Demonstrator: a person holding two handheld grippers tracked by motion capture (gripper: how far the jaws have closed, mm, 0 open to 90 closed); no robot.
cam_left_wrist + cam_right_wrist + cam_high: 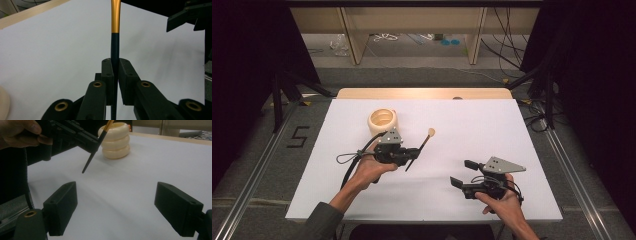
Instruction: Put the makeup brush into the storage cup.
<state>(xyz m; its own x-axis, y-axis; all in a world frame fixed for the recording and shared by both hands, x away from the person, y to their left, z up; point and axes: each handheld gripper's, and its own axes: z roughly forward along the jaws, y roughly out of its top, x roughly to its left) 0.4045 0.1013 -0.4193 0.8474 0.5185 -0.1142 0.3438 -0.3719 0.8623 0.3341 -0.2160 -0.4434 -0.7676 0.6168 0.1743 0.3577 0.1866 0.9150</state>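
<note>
Up left of centre in the high view, a cream ribbed cup (382,121) stands just behind the left gripper (416,152), clamped on a makeup brush (422,146) angled toward centre, while the right gripper (463,173) gapes empty at lower right.

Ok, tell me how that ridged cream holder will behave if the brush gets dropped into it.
The cream holder looks squat, with a broad base flat on the white table, so it probably won't tip easily. Its smooth, rounded rings suggest it could slide if nudged. The brush, clamped in the left gripper, looks stiff and light.
</note>
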